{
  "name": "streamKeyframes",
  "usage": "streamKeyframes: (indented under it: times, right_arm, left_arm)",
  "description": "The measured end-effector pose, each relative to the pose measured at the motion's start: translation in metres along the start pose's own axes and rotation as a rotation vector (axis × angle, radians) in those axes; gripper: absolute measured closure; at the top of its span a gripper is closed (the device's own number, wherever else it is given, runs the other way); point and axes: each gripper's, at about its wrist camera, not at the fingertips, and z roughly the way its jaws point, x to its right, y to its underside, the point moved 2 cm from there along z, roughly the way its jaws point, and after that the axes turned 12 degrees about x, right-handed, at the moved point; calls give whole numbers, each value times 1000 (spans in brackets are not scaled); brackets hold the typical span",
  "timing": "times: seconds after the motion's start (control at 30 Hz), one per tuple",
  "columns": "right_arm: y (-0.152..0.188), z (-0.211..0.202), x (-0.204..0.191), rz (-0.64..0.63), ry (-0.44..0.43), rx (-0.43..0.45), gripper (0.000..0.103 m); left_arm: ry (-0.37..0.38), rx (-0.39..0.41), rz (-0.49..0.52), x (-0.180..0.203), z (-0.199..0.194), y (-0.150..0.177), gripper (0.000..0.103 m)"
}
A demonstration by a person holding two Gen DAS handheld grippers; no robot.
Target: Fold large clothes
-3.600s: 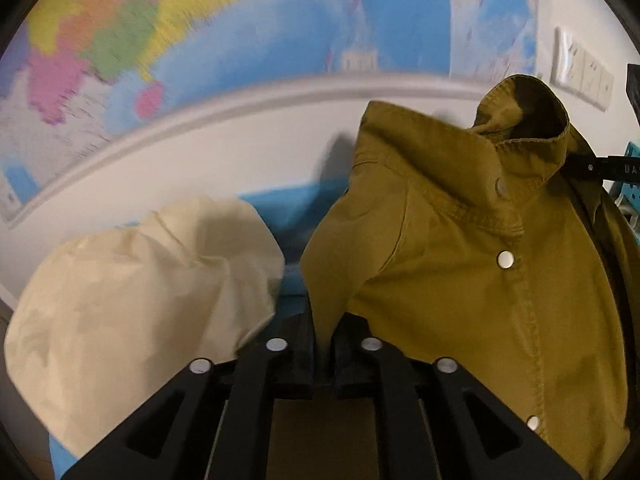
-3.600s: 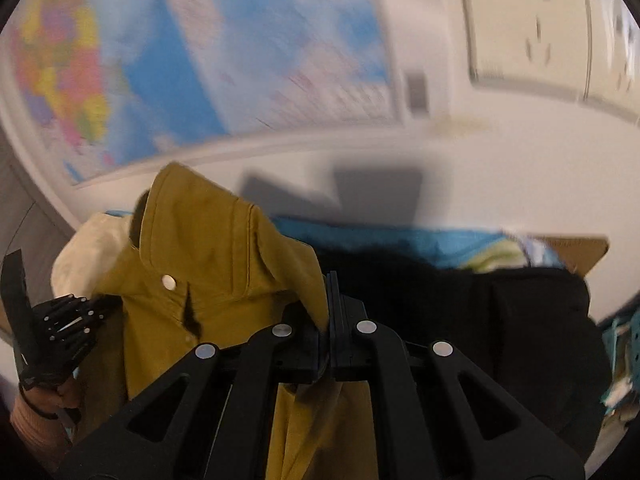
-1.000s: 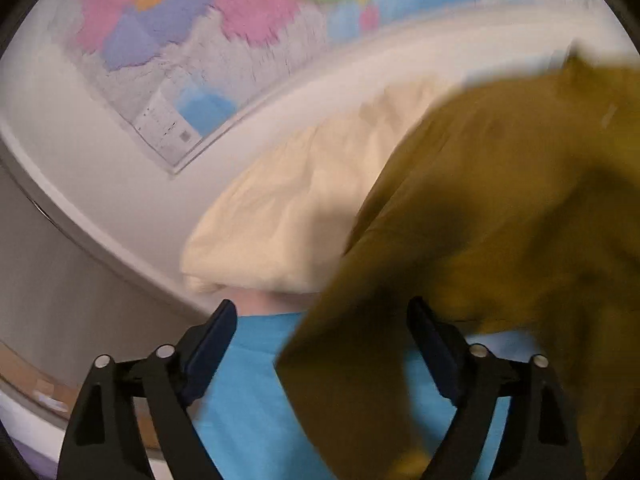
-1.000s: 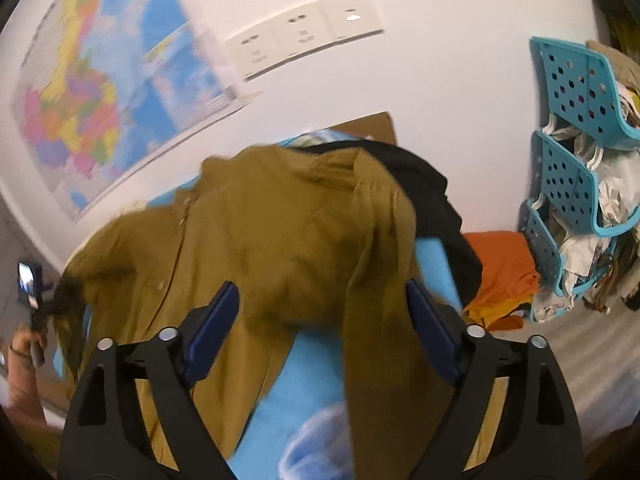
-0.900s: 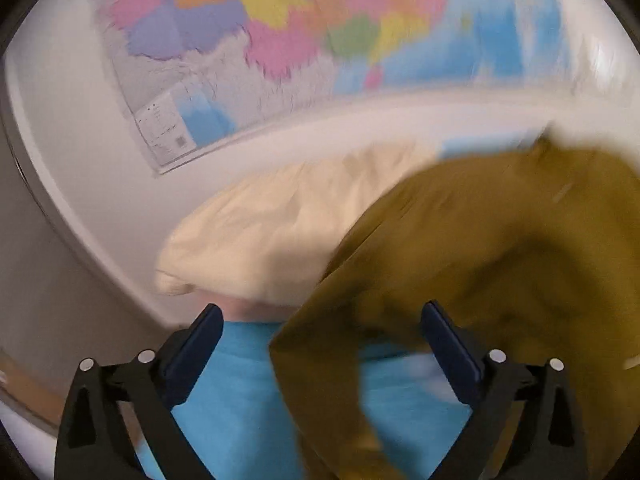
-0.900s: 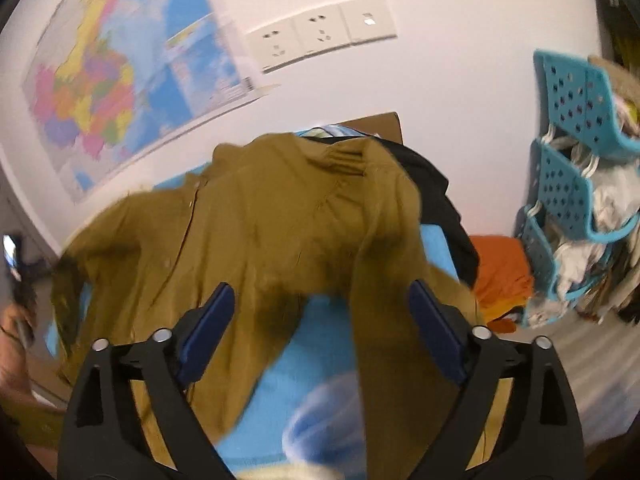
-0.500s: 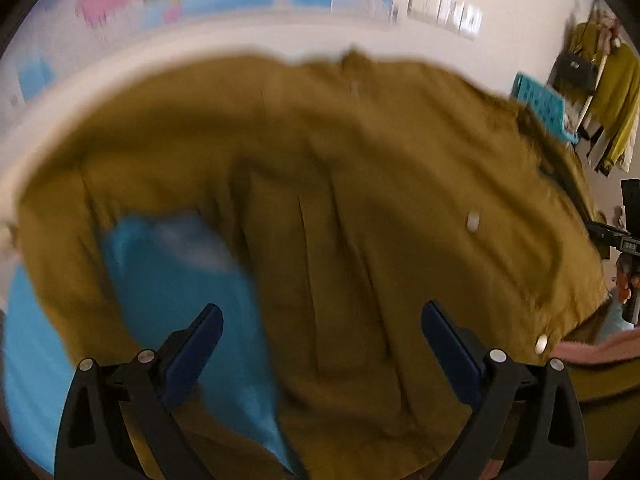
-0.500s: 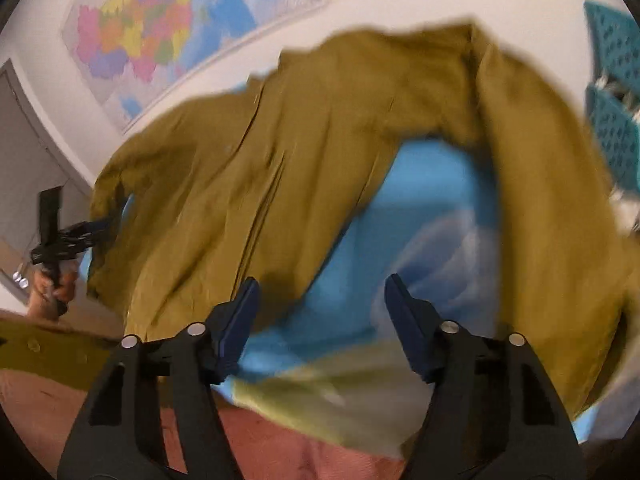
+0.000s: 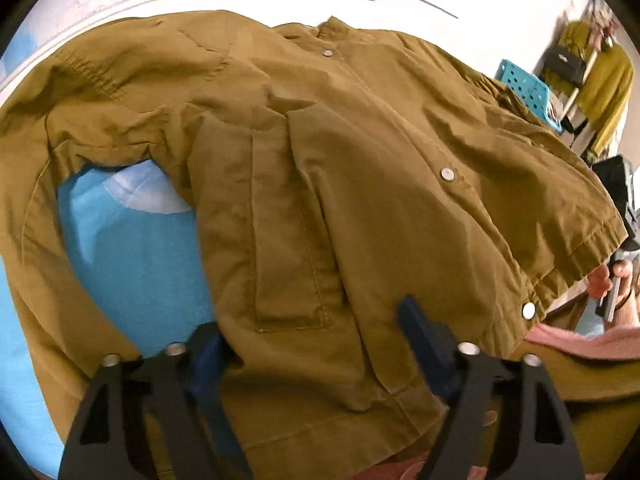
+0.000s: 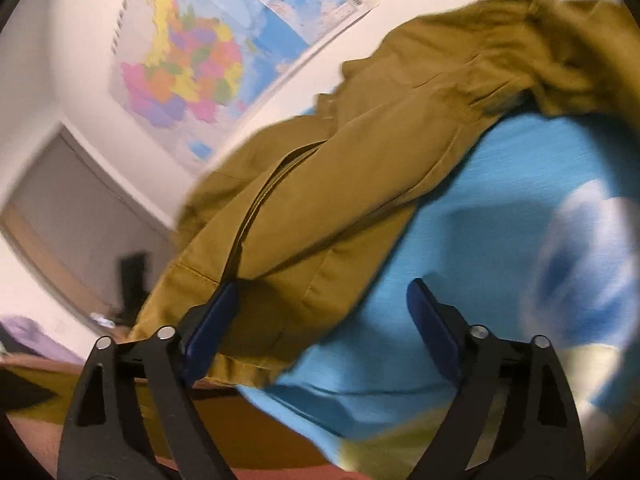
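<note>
The mustard jacket lies spread front-up over the blue sheet, filling most of the left wrist view. Its collar sits toward 12 o'clock, a line of metal snaps runs down the placket toward 4 o'clock, and a sleeve curves from 10 o'clock round to 7 o'clock, leaving a patch of sheet bare between sleeve and body. A flat chest pocket lies near the middle, its lower edge toward 6 o'clock.

The left gripper hangs just over the jacket's hem, jaws spread wide with nothing pinched between them; the cloth passes between and beneath the blue pads (whether it brushes them is hard to say).

In the right wrist view the jacket stretches from 8 o'clock up to 1 o'clock, with the sheet showing from the centre out to 4 o'clock. The right gripper is likewise released: its left-hand pad lies against the jacket's folded edge near 7 o'clock, and the other pad stands over bare sheet.

A coloured wall map hangs toward 11 o'clock there. In the left wrist view a blue perforated basket sits at 2 o'clock, and the person's right hand shows at 4 o'clock.
</note>
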Motion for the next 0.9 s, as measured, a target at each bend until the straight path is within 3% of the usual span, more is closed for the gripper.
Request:
streamKeyframes:
  times: [0.07,0.13,0.23,0.27,0.3,0.33,0.43,0.5,0.57,0.63,0.67,0.73,0.77,0.8,0.83,0.9]
  right_arm:
    - [-1,8,-3,0,6,-10,17]
    - [-7,17,-5,58,-71,-9,11]
    - [-8,27,-10,69,-93,-39,15]
    - [-5,32,-11,98,-135,-77,26]
    - [-2,32,-7,142,-161,-97,62]
    - [-1,32,-3,164,-156,-103,88]
    - [-10,7,-6,126,-107,-59,96]
    - [-28,-37,-18,53,-30,12,97]
    - [-43,-84,-31,-42,52,84,97]
    - [-49,-107,-39,-170,238,85,98]
    - [-46,-106,-33,-154,258,64,98]
    - [-32,-87,-16,-138,313,-26,98]
    - [-20,-72,-6,-170,395,-80,97]
    - [-12,-61,2,-168,432,-116,92]
    - [-4,-51,9,-153,434,-146,86]
    - [-2,-53,11,-149,425,-120,83]
  left_arm:
    - [9,3,-26,-5,-3,0,33]
    - [8,11,-33,-6,-5,2,33]
    - [-7,17,-25,-3,-6,5,33]
    - [-11,19,-21,-3,-6,5,33]
    - [-11,22,-20,-4,-6,5,33]
    - [-11,24,-23,-4,-6,5,33]
    - [-20,32,-49,-10,-9,6,48]
    - [0,30,-90,-16,-14,5,68]
    - [8,34,-107,-21,-22,3,79]
    - [33,27,-115,-23,-23,3,80]
    - [48,19,-115,-23,-23,3,81]
    - [24,5,-83,-23,-21,3,79]
    - [0,-8,-72,-24,-18,4,72]
    - [-11,-14,-78,-26,-17,4,55]
    - [-18,-22,-92,-29,-16,5,47]
    - [15,-23,-113,-32,-19,6,32]
